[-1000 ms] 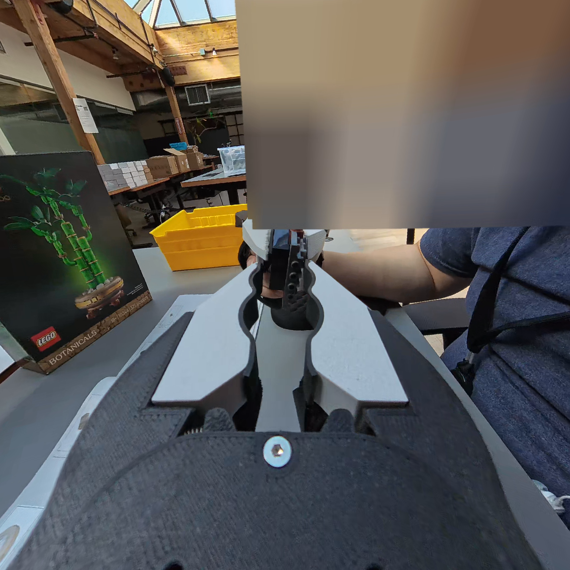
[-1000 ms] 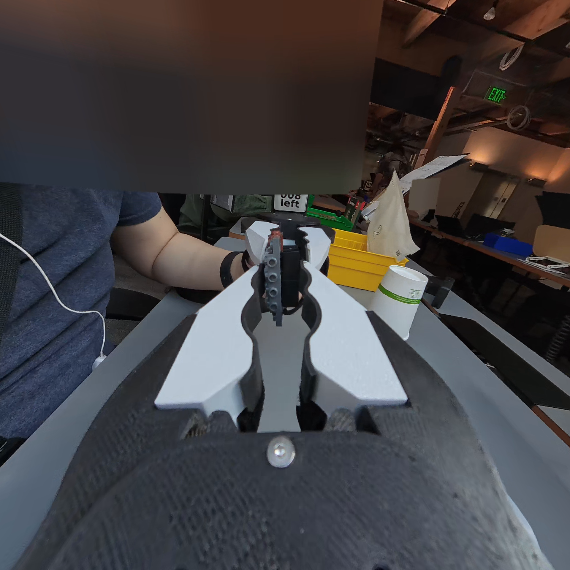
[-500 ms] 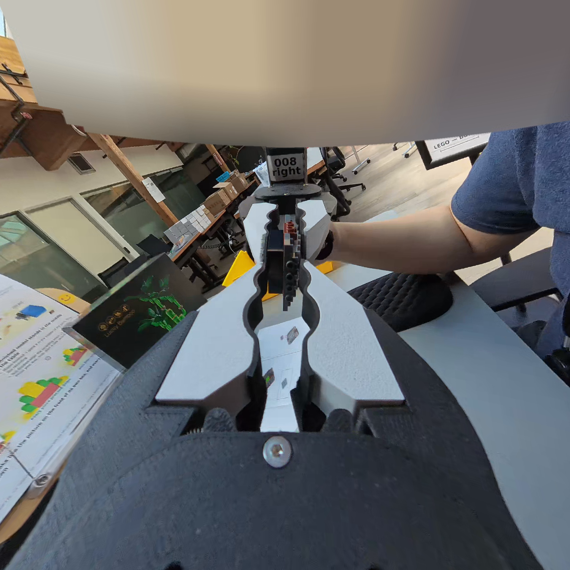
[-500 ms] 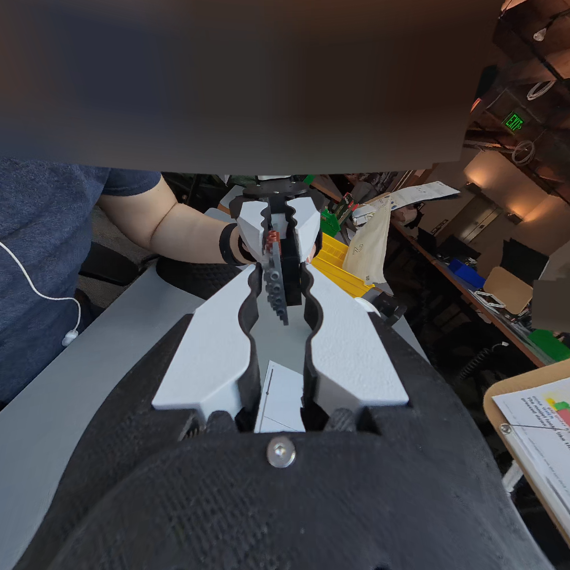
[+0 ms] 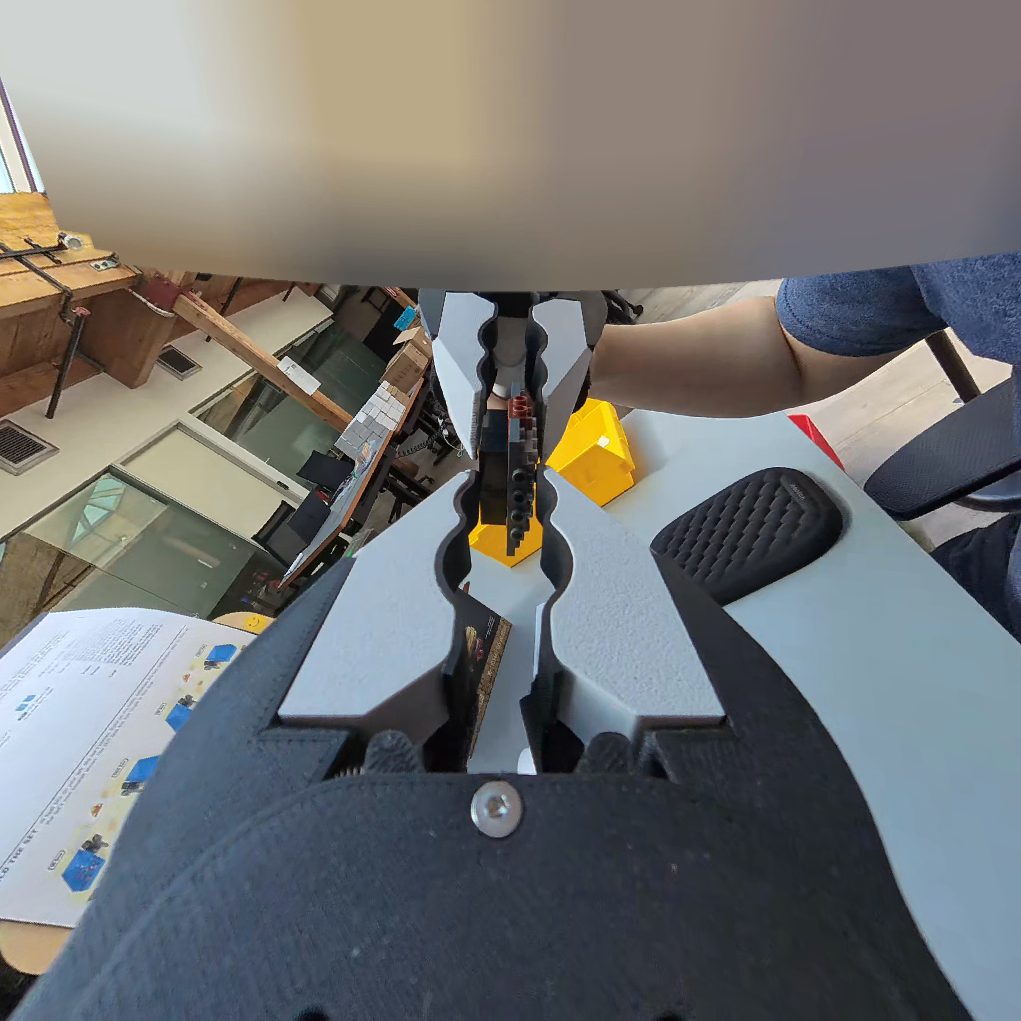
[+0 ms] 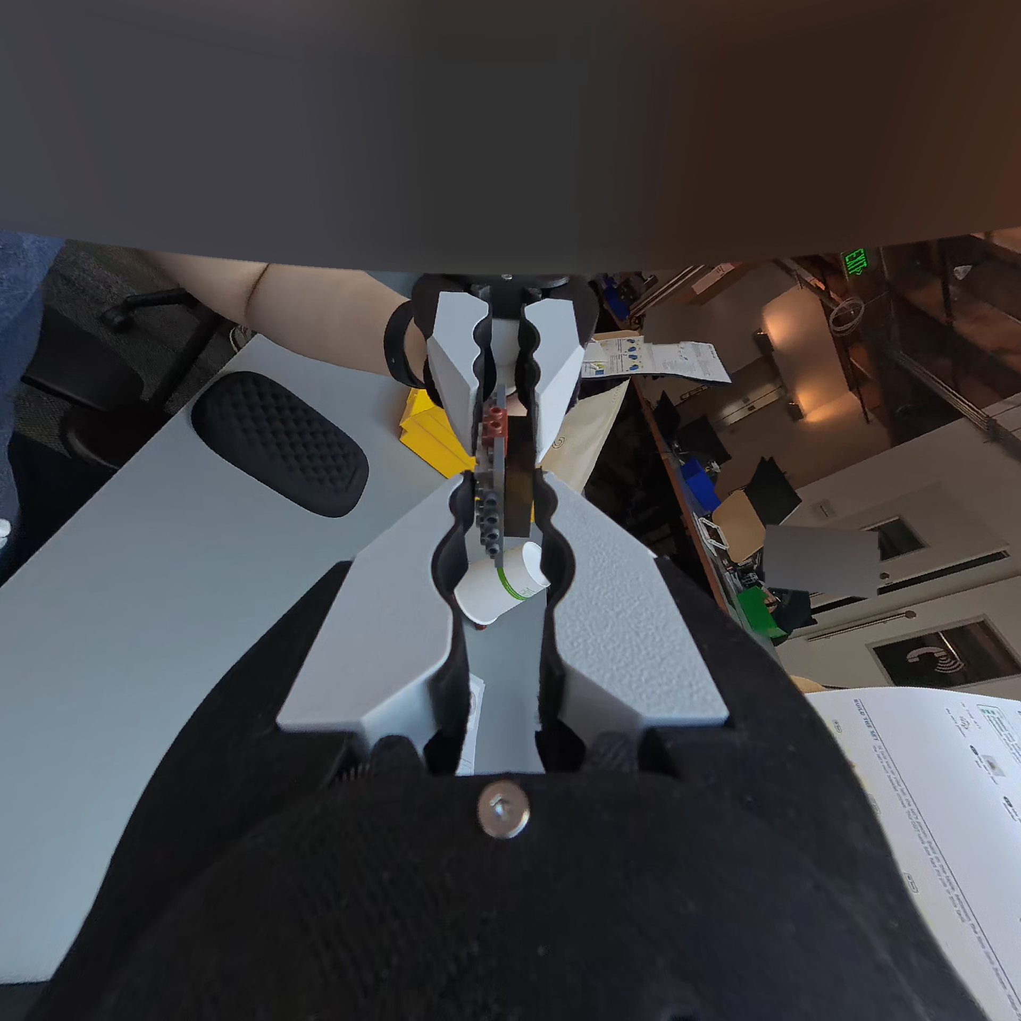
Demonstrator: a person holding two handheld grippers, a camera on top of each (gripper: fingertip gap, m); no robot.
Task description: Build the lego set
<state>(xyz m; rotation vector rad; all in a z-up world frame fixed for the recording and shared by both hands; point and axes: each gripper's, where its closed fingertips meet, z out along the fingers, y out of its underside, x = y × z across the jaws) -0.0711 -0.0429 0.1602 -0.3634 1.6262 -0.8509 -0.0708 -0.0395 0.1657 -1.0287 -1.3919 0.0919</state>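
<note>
Nearest you in the left wrist view, your left hand-held gripper (image 5: 505, 486) has its jaws drawn narrow onto the lego assembly (image 5: 511, 480), just above the middle of the frame. It is a thin dark studded plate with black bricks stacked on one face and a red-brown piece (image 5: 519, 406) at its far end.

From the other side, in the right wrist view, your right hand-held gripper (image 6: 503, 486) is pinched just as narrow on the same lego assembly (image 6: 500, 491). So the two tips meet nose to nose and share the build, held in the air above the grey surface (image 5: 829, 635).

Expect it to be light and stiff, with smooth plastic that can slip. The joints are probably the weak spot, and twisting one hand against the other could pop bricks off. Grip across the stacked bricks and plate, not the bare plate end.

Lower down lie a paper cup (image 6: 500, 585) and a black wrist rest (image 5: 746, 530); farther off sits a yellow bin (image 5: 594, 447).
</note>
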